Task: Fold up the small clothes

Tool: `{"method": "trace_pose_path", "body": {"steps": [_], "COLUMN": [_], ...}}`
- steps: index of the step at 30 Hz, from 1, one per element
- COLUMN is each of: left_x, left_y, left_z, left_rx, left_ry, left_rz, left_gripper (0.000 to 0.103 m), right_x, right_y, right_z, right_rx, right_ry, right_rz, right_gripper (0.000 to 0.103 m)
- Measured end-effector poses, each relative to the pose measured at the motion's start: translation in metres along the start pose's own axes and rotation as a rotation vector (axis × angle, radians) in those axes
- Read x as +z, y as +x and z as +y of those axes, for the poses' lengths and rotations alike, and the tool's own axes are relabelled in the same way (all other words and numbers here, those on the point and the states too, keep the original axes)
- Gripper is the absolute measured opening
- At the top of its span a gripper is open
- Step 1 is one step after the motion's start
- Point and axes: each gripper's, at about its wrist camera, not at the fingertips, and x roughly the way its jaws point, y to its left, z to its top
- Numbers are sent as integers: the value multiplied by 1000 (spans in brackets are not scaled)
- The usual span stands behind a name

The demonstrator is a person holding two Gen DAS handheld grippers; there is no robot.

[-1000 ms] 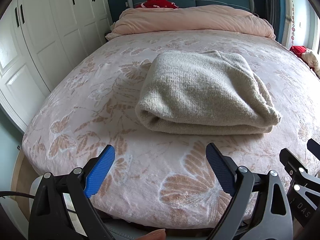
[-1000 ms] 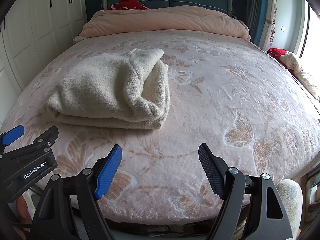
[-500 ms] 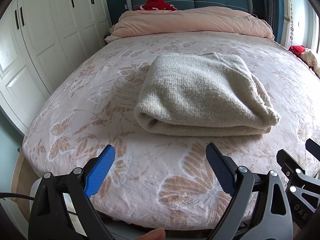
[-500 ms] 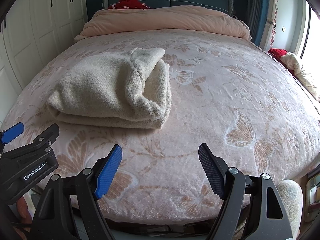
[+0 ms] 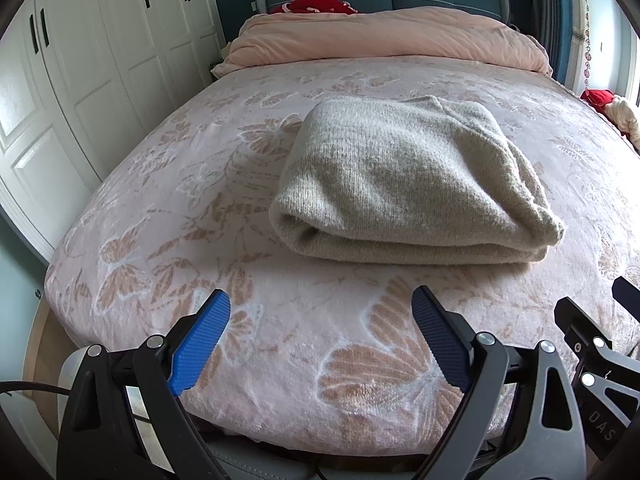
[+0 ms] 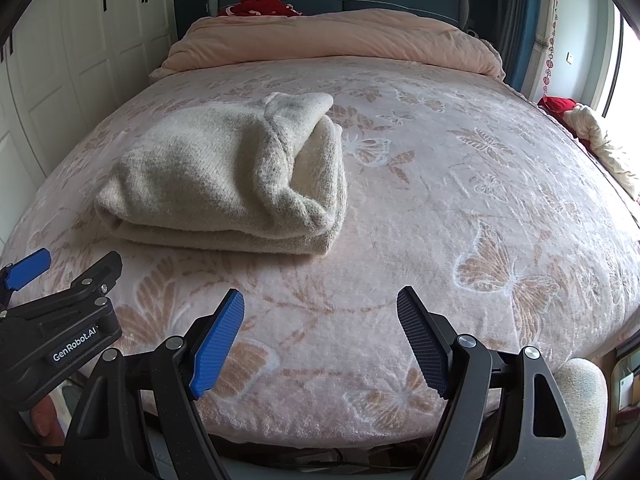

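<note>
A beige knit sweater [image 5: 408, 184] lies folded into a thick rectangle on the pink butterfly-patterned bed [image 5: 200, 208]. It also shows in the right wrist view [image 6: 224, 180], left of centre. My left gripper [image 5: 320, 304] is open and empty, held over the bed's near edge, short of the sweater. My right gripper [image 6: 320, 300] is open and empty, at the near edge, to the right of the sweater. Each gripper shows at the edge of the other's view.
A rolled pink duvet [image 5: 384, 40] lies across the head of the bed, with red cloth [image 5: 320, 0] behind it. White wardrobe doors [image 5: 80, 60] stand on the left. Red and cream clothes [image 6: 592, 136] lie off the bed's right side.
Both grippers have drawn back slightly from the sweater and stay open. The sweater has not moved.
</note>
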Motion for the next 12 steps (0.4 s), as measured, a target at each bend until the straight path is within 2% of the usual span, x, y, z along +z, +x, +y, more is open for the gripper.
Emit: {"method": "trace_pose_path", "body": {"steps": [12], "left_x": [-2], "left_y": [4], "left_z": [1], "left_rx": [-8], "left_ry": [-5], "left_rz": [16], "left_gripper": [89], "right_x": [0], "right_y": [1], "right_z": [1], "right_rx": [0], "right_ry": [-2], "right_rz": [1], "right_gripper": [78]}}
